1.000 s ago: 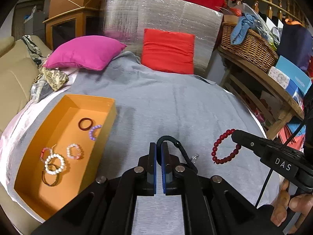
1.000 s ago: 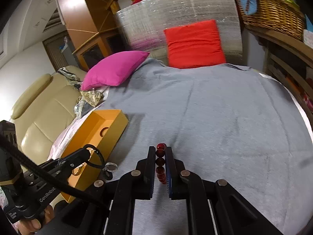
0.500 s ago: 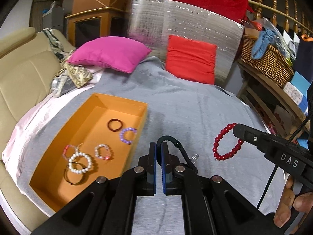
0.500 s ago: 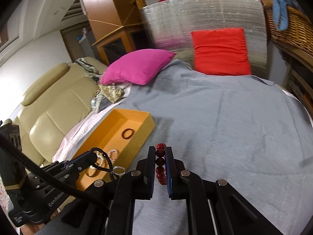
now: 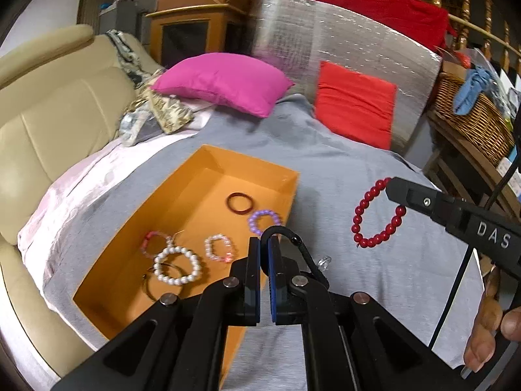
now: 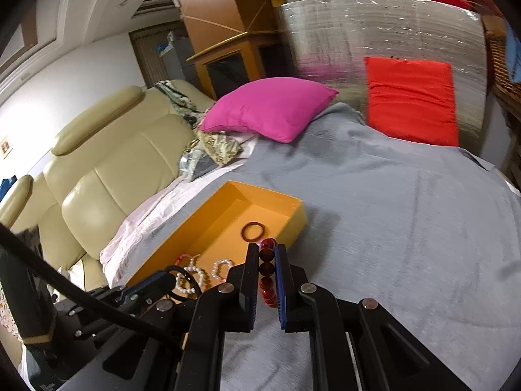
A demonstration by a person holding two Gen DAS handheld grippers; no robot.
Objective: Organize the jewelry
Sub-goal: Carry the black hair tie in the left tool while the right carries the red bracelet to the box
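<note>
Blue-padded fingers of the left hand-held gripper point(image 5: 264, 254) are pressed together on a thin black cord bracelet point(image 5: 286, 238), whose loop arches over the fingertips; a small clear charm point(image 5: 323, 261) hangs off its right side. In the right wrist view the right hand-held gripper point(image 6: 267, 257) is clamped on a red bead bracelet point(image 6: 267, 270), four or five dark red beads stacked in a line between its pads. From the left wrist view that same bracelet dangles as a full ring from the tip of the right tool, above the grey blanket point(image 5: 374, 286), and fingers of the person's right hand point(image 5: 488, 329) wrap the handle at the lower right edge.

Just beyond both grippers sits an open orange box point(image 5: 286, 176) on the blanket. Its floor holds a white pearl bracelet point(image 5: 177, 265) overlapping a thin gold bangle point(image 5: 148, 288), a pink bead bracelet point(image 5: 153, 241) behind those, a pale pink crystal bracelet point(image 5: 218, 248), a lilac bead bracelet point(image 5: 263, 220) near the right wall and a dark red ring bangle point(image 5: 240, 202) further back. The left tool hovers over the box's near right corner; the red beads hang to the right of the box, apart from it.

Farther off lie a magenta cushion point(image 5: 224, 81) and a red cushion point(image 5: 355, 104), the latter leaning on a silver foil panel point(image 5: 342, 42). A cream leather sofa point(image 5: 49, 114) runs along the left, and a wicker basket point(image 5: 469, 120) stands on a wooden shelf at the right.
</note>
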